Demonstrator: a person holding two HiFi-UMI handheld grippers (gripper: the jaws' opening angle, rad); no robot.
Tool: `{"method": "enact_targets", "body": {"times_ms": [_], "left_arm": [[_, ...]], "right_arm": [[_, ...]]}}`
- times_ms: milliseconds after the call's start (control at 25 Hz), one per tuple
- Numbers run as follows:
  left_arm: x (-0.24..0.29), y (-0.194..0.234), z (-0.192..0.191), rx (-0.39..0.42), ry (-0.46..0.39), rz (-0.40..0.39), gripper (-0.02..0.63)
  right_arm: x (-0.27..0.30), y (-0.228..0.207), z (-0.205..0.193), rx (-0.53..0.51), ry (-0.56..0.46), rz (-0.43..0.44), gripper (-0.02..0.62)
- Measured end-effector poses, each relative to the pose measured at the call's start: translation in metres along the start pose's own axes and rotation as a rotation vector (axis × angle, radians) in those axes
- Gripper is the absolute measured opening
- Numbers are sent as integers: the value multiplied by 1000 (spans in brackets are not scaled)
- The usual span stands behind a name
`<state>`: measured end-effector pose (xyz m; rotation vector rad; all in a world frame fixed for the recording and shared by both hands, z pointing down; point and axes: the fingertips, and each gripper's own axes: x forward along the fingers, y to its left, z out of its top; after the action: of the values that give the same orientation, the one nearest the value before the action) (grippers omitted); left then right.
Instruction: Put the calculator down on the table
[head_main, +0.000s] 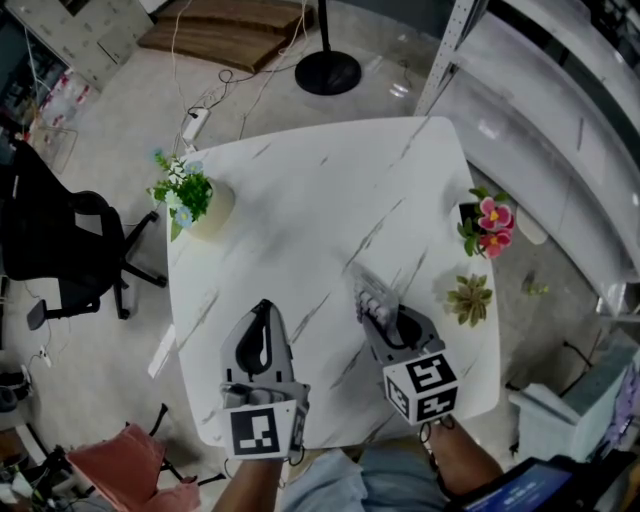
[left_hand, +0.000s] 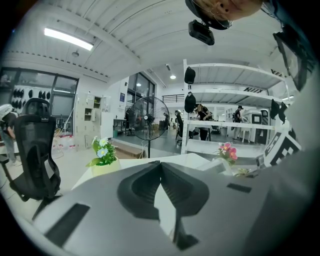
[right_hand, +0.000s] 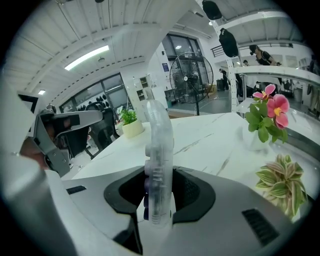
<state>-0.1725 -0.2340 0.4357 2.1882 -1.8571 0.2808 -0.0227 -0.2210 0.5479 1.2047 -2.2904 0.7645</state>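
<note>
A clear, translucent calculator (head_main: 374, 296) stands on edge between the jaws of my right gripper (head_main: 379, 316), which is shut on it over the near right part of the white marble table (head_main: 320, 190). In the right gripper view the calculator (right_hand: 159, 145) rises upright out of the jaws, and the gripper (right_hand: 159, 176) pinches its lower end. My left gripper (head_main: 263, 306) hovers over the near left part of the table. Its jaws (left_hand: 160, 165) meet at the tips with nothing between them.
A pot of white and blue flowers (head_main: 190, 200) stands at the table's left edge. A pink flower pot (head_main: 490, 222) and a small succulent (head_main: 468, 298) stand at the right edge. A black office chair (head_main: 60, 250) is on the left, and a fan base (head_main: 328, 72) lies beyond the table.
</note>
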Motion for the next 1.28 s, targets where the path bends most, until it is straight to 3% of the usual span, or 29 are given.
{"method": "enact_targets", "body": {"times_ms": [520, 1280], "left_arm": [[14, 7, -1, -5, 10, 4, 8], [29, 22, -10, -12, 35, 22, 8]], "right_arm": [[18, -14, 13, 140, 14, 19, 150], [43, -22, 18, 189, 38, 27, 155]]}}
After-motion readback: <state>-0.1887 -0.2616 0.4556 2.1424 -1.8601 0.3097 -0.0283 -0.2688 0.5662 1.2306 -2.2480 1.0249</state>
